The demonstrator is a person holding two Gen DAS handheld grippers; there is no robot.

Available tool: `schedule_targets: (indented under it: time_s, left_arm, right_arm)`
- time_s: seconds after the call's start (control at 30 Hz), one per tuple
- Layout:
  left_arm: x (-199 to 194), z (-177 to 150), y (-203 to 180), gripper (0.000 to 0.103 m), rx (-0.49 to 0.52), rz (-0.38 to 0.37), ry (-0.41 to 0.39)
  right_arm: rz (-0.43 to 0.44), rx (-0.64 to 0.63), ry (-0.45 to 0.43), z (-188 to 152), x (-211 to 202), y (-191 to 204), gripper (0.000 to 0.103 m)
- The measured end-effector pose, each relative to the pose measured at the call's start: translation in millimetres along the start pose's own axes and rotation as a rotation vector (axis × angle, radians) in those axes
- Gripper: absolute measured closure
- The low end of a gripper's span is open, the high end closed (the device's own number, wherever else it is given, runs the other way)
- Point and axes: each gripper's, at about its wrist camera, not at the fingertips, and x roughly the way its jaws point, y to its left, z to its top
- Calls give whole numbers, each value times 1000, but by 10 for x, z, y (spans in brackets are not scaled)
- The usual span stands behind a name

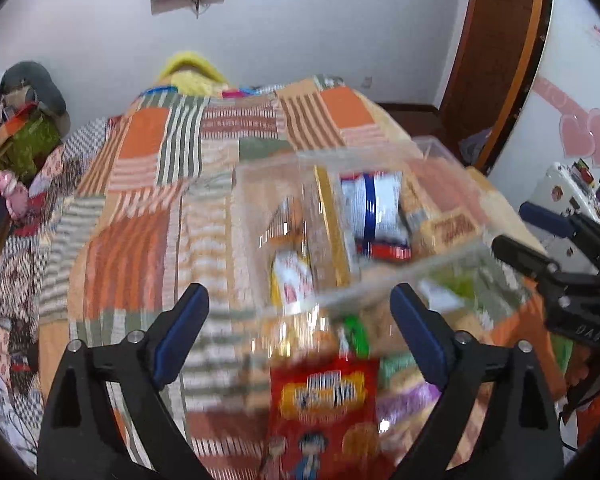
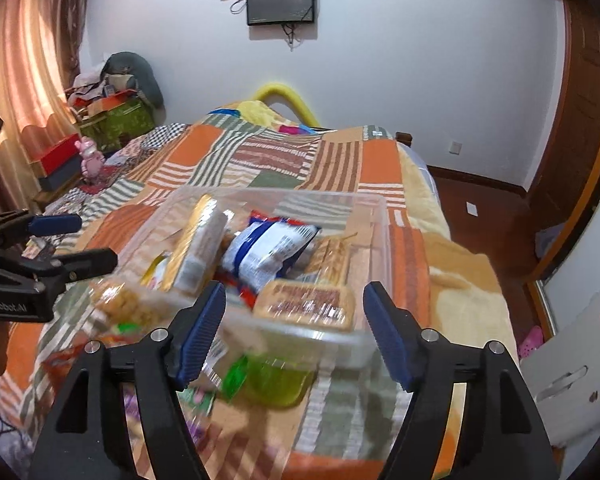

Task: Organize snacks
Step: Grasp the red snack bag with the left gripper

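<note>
Left wrist view: the left gripper point(image 1: 300, 332) hangs with fingers apart above a red snack bag point(image 1: 324, 408) on the bed point(image 1: 140, 184); light, crinkly, probably slippery, best pinched at an edge.

Right wrist view: the right gripper point(image 2: 296, 332), fingers apart, faces the clear bin point(image 2: 380, 216) of packets.

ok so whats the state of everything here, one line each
left gripper: open, empty
right gripper: open, empty
clear bin: on the bed, no lid, holding snacks
blue-white bag: in the bin, tilted
red pack: outside the bin, on the quilt
green cup: outside the bin, against its near wall
</note>
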Motion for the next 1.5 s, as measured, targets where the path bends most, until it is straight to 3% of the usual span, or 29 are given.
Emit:
schedule_targets:
  time_s: [0.3,0.6,0.87,1.0,1.1,1.3,1.37,1.43,1.5]
  left_arm:
    - [209,-570,119,7,-54,-29,134]
    - [247,-834,311,4,-205,-162,164]
    - [106,-749,174,4,-150,-143,113]
    - [266,-774,69,4,-102,-98,153]
    - [406,-849,94,3,-114,-87,186]
    - [446,-916,225,4,-160,-124,165]
    - [429,-934,256,10,-162,-131,148]
    - [376,-954,311,29,-172,-144,135]
    - [335,-974,364,34,-178,-125,129]
  right_arm:
    - [51,9,27,-301,-68,182,34]
    - [66,-21,77,-402,92,342,29]
    - [84,-6,87,-412,153,420,27]
    - [81,-2,89,-447,122,415,27]
    - [86,-3,93,-458,110,411,27]
    - [85,-12,92,-454,131,447,20]
    - [88,-15,98,-438,163,467,20]
    - [90,-18,101,-423,195,491,20]
    - [93,-24,105,-398,243,523,19]
